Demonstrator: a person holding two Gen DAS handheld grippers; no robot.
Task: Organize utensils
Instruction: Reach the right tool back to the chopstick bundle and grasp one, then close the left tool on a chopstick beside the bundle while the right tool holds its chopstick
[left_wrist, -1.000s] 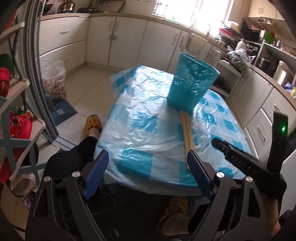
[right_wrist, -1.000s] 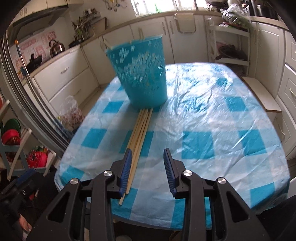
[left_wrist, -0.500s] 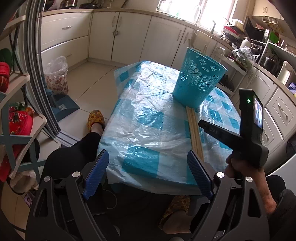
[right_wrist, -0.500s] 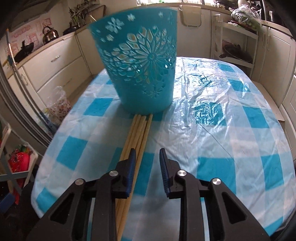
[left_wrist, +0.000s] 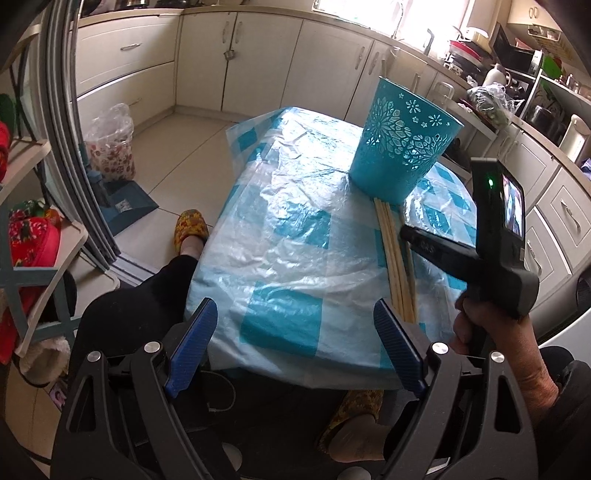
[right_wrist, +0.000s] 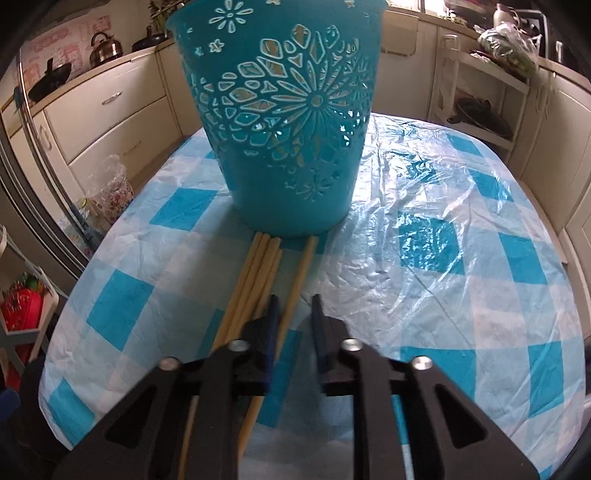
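Observation:
A teal cut-out basket (right_wrist: 288, 129) (left_wrist: 402, 147) stands upright on the checked table (right_wrist: 461, 258). Several pale wooden chopsticks (right_wrist: 255, 280) (left_wrist: 395, 258) lie side by side with their far ends against its base. My right gripper (right_wrist: 294, 299) (left_wrist: 404, 230) is low over them, jaws closing. The rightmost chopstick (right_wrist: 301, 269) runs between its blue pads, close to the left pad, with a gap still showing at the right pad. Wide open and holding nothing, my left gripper (left_wrist: 293, 310) hovers at the table's near edge.
A person's legs and patterned slippers (left_wrist: 190, 229) are beside and under the table. A shelf rack (left_wrist: 33, 236) stands at the left and a filled plastic bag (left_wrist: 110, 147) sits on the floor. Kitchen cabinets (left_wrist: 258, 62) surround the table.
The right gripper moved forward toward the basket and its jaws narrowed around the rightmost chopstick, which now lies slightly apart from the others. The left gripper stayed open and nearly still.

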